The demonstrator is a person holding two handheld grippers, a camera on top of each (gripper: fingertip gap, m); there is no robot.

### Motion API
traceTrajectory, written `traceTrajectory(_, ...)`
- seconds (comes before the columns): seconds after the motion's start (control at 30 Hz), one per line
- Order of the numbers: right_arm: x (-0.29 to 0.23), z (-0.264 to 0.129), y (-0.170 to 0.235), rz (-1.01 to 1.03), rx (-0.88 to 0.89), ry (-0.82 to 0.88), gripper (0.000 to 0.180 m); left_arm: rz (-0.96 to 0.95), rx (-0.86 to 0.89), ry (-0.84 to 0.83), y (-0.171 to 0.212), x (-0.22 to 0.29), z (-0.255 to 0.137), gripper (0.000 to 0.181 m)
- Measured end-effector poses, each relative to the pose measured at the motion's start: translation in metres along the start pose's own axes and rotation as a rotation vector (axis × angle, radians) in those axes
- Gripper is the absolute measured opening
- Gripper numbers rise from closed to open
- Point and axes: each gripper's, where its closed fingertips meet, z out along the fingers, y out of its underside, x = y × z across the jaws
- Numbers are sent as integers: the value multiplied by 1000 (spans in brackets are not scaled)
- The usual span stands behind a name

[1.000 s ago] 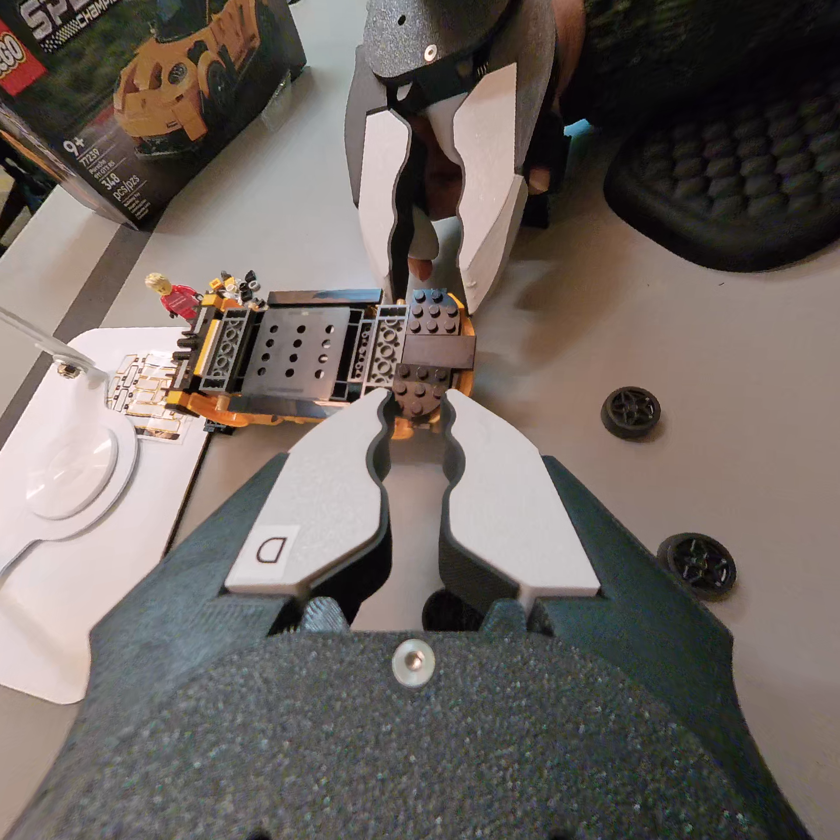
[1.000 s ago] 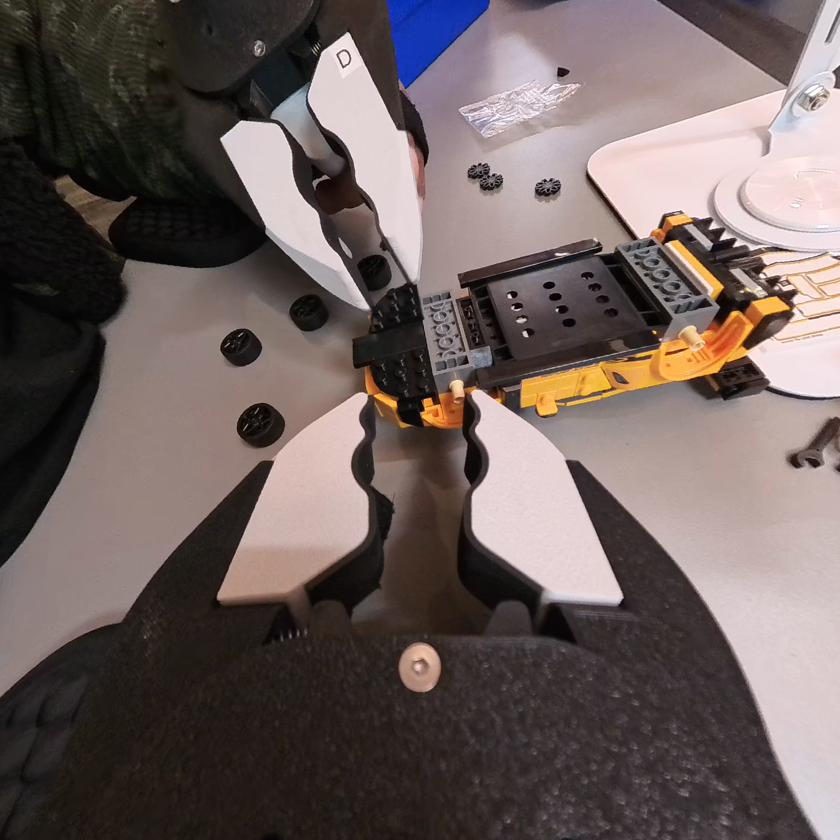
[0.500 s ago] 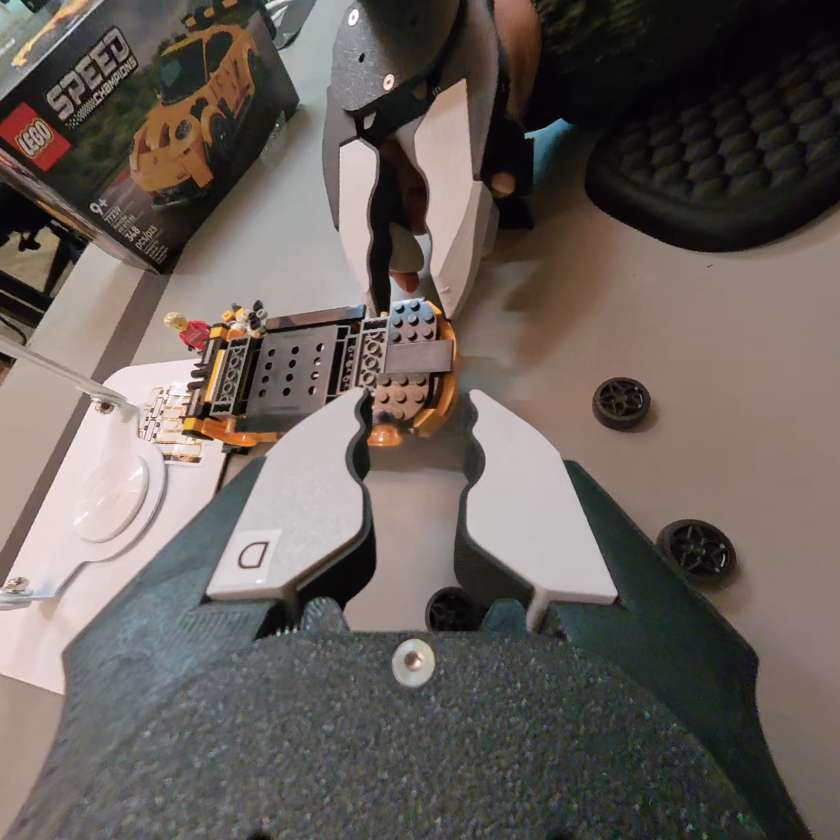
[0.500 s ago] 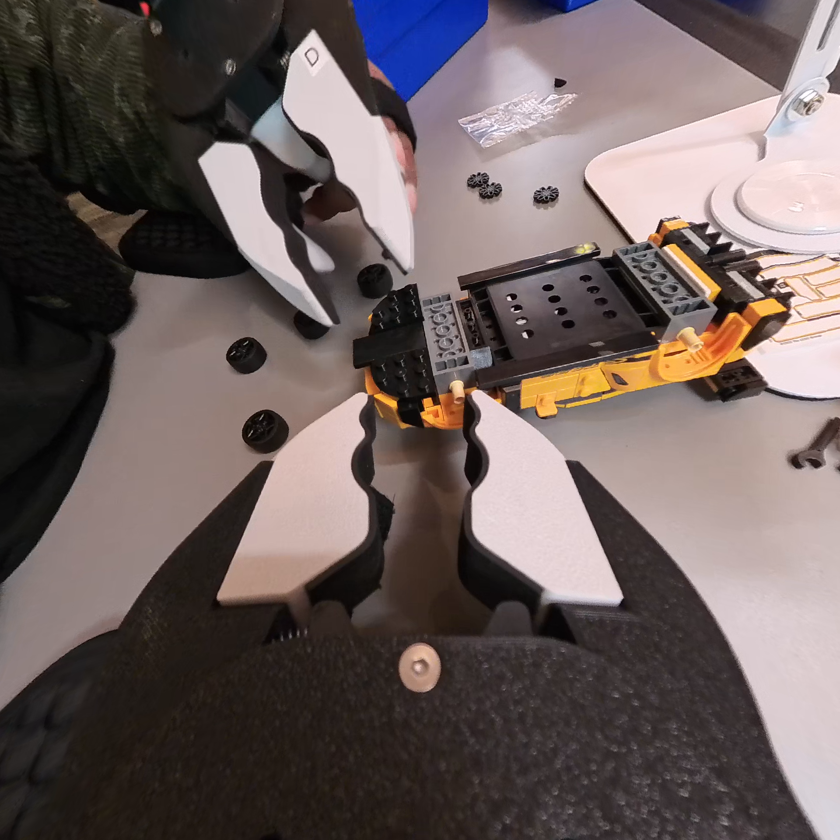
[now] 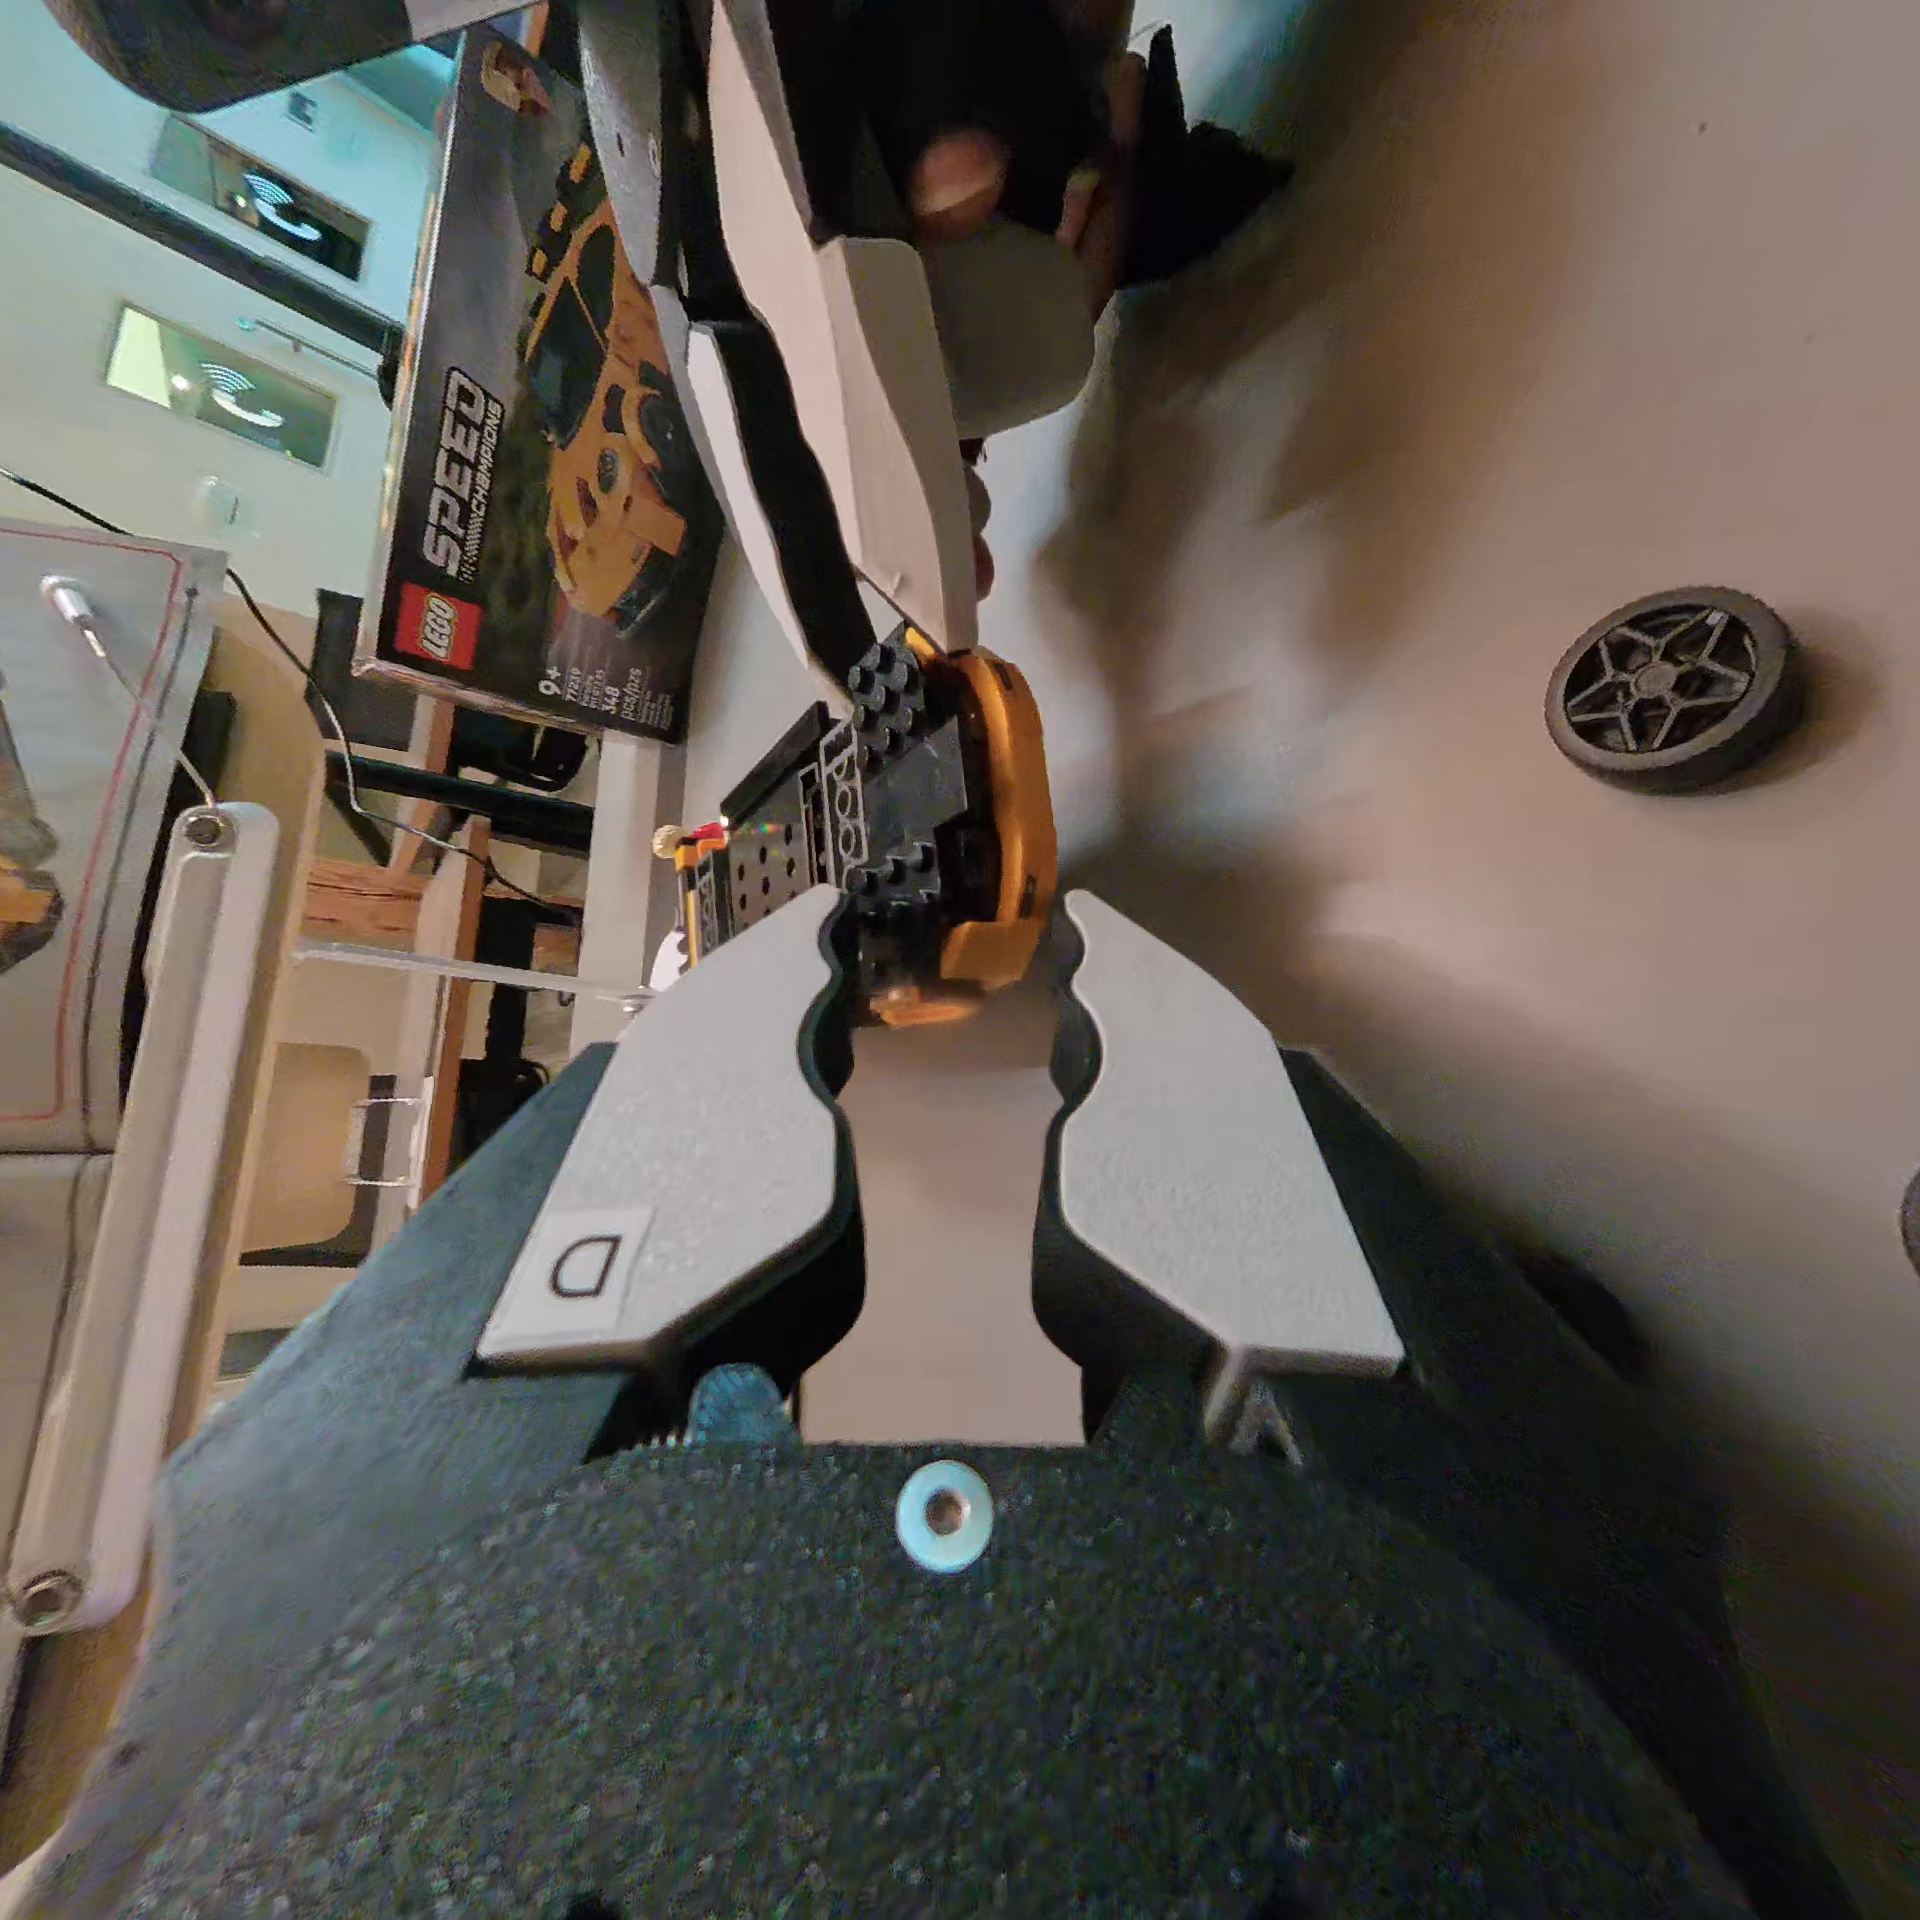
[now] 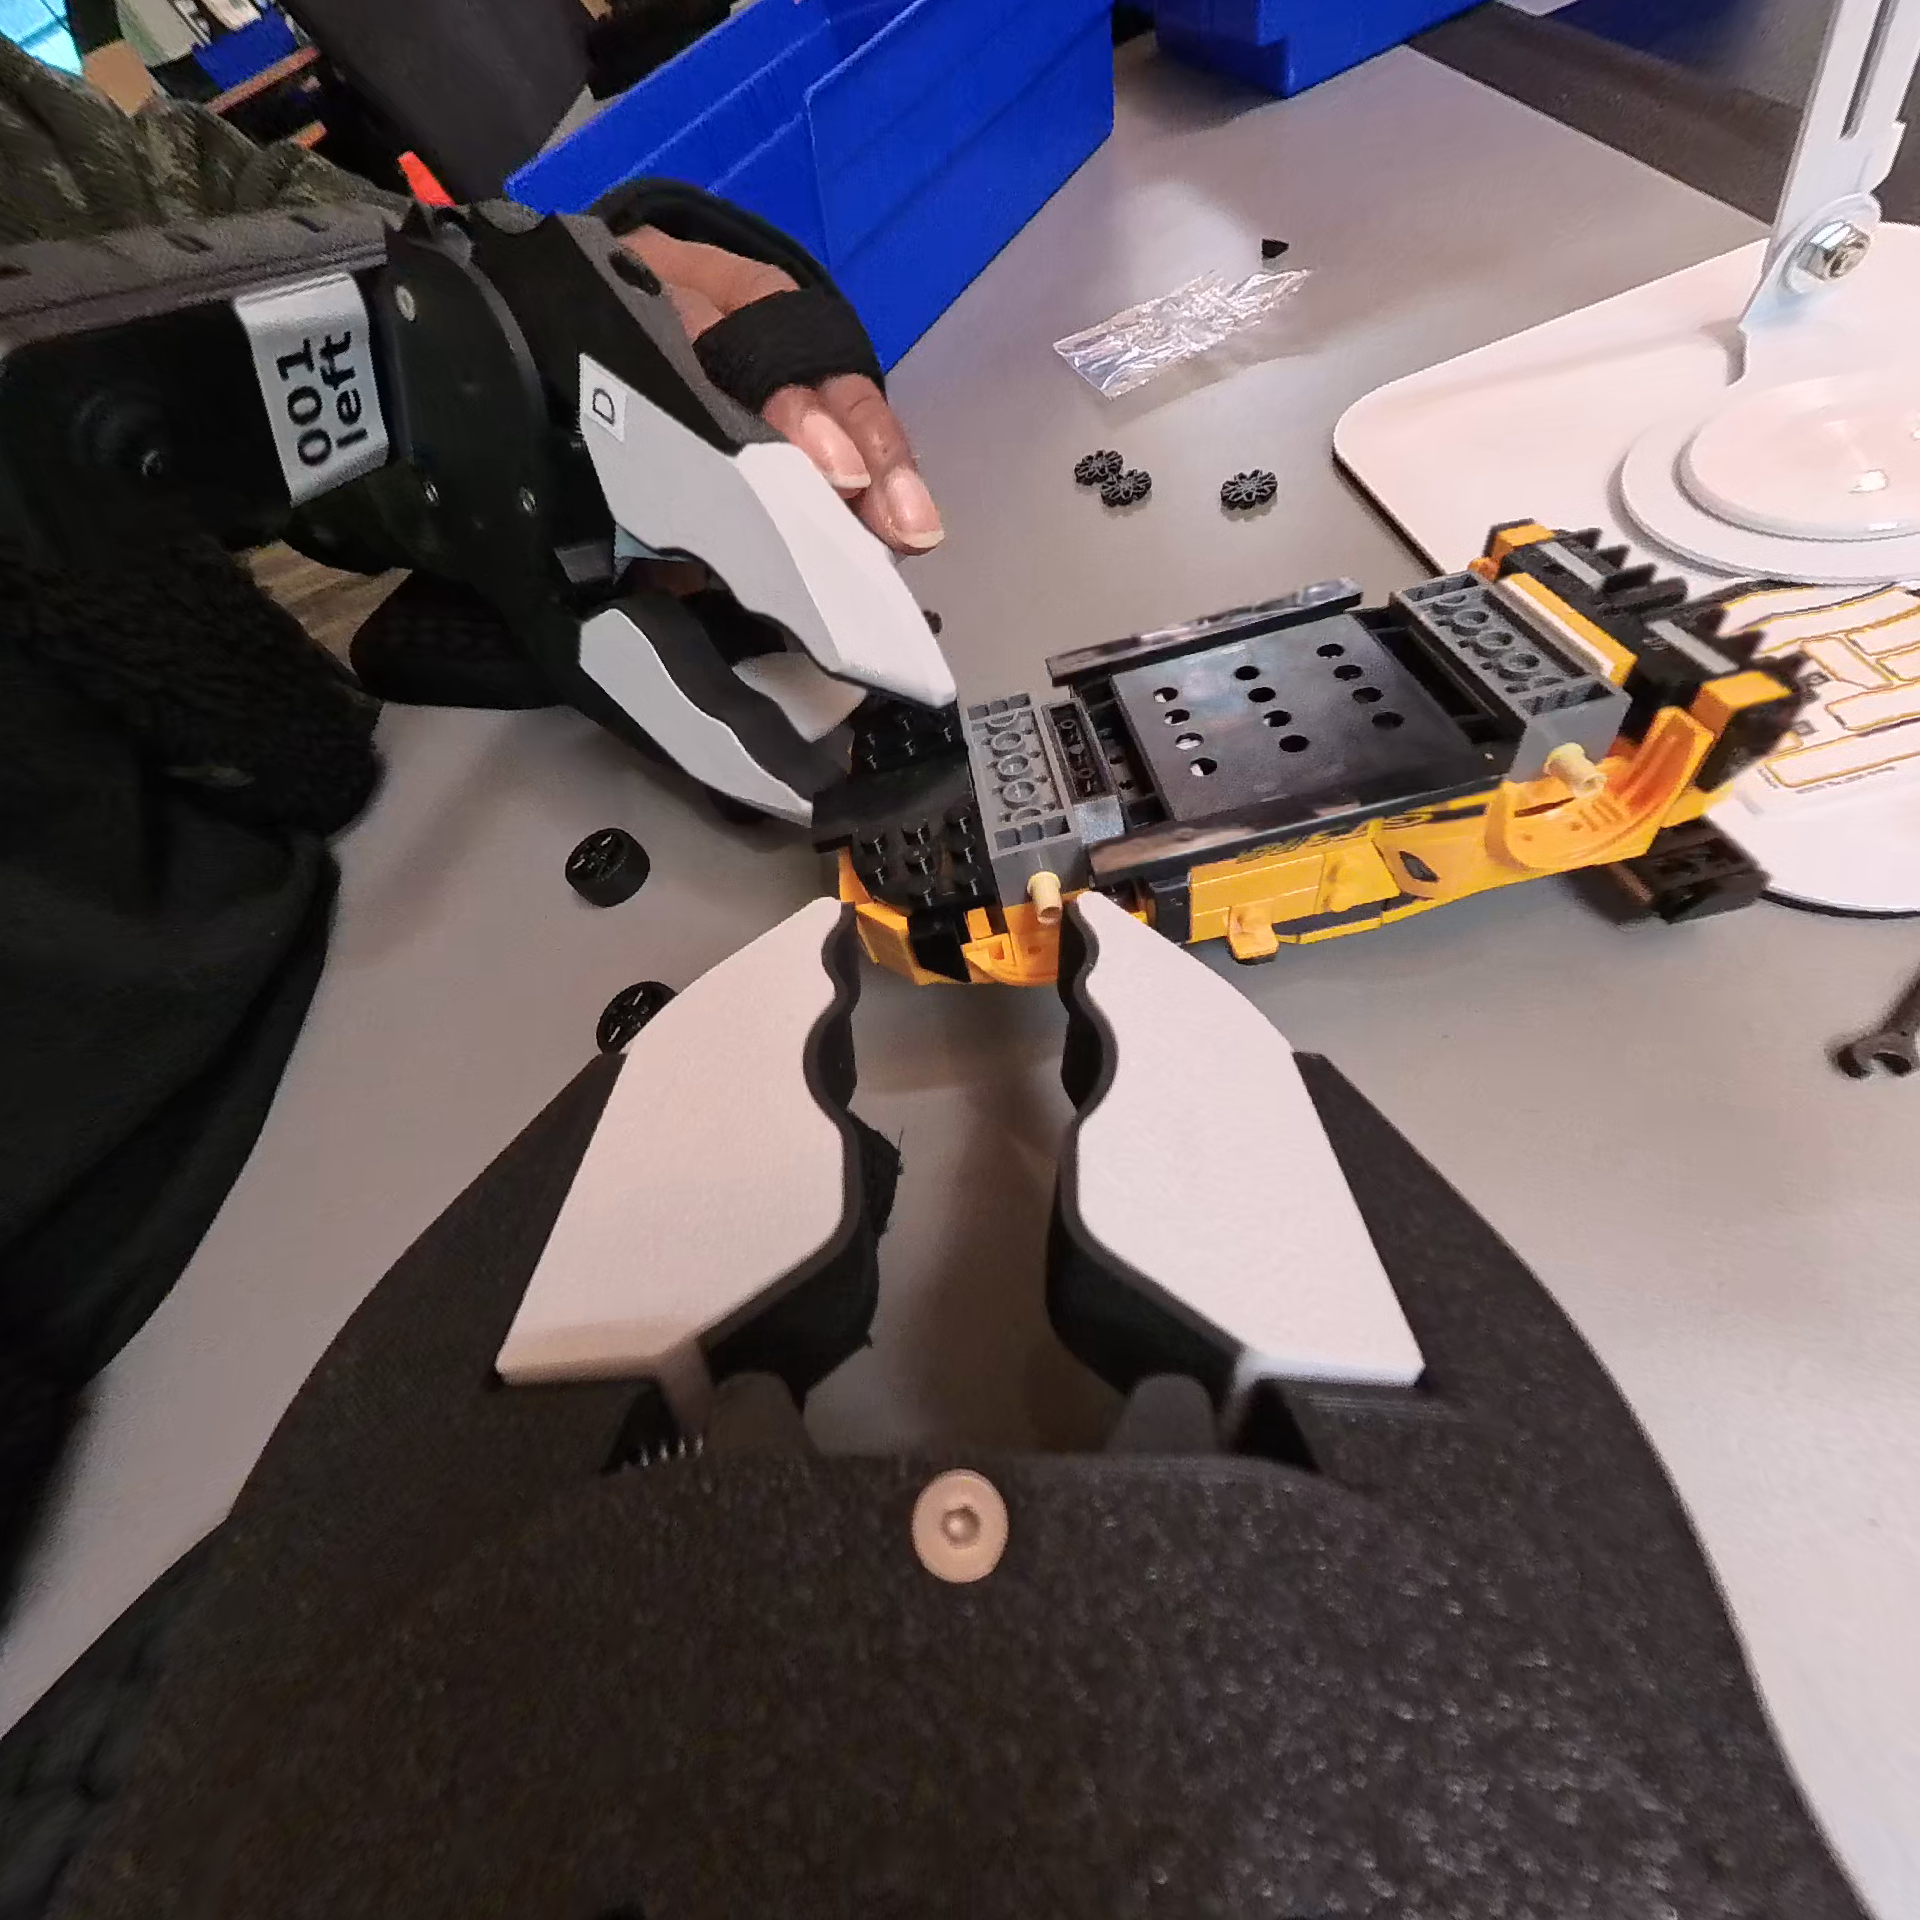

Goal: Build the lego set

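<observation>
The orange and black lego car (image 6: 1299,748) lies upside down on the grey table, with its studded black underside up. It also shows in the left wrist view (image 5: 935,821). My left gripper (image 5: 945,914) is open and rolled on its side. Its fingers straddle the car's left end, as the right wrist view (image 6: 857,738) shows. My right gripper (image 6: 956,914) is open, with its tips just at the car's near side by a tan axle pin (image 6: 1044,894). It shows from above the car in the left wrist view (image 5: 831,436).
Loose black wheels (image 6: 608,864) (image 5: 1673,691) lie left of the car. Small black gears (image 6: 1117,478), a plastic bag (image 6: 1174,322), blue bins (image 6: 883,135), a white stand base (image 6: 1507,436) with a sticker sheet (image 6: 1849,707), a black tool (image 6: 1881,1049) and the set's box (image 5: 540,468) surround it. Across from one pair of fingers to the other is roughly 4 cm.
My left gripper has rolled onto its side, dropped low and opened wider around the car's end. The right gripper and the car have stayed where they were.
</observation>
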Motion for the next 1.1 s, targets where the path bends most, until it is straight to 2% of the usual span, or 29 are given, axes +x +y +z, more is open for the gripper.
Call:
traceTrajectory(0.1, 0, 0, -1, 9, 3, -5, 36, 43, -4, -10, 0, 2, 0, 30)
traceTrajectory(0.53, -1, 2, 0, 14, -3, -4, 33, 59, -46, 44, 4, 12, 7, 33)
traceTrajectory(0.77, 1, 3, 11, 6, -65, 5, 34, 71, -53, 60, 7, 16, 8, 33)
traceTrajectory(1.1, 4, -1, 23, -73, -152, 119, 36, 90, -51, 75, 6, 18, 11, 33)
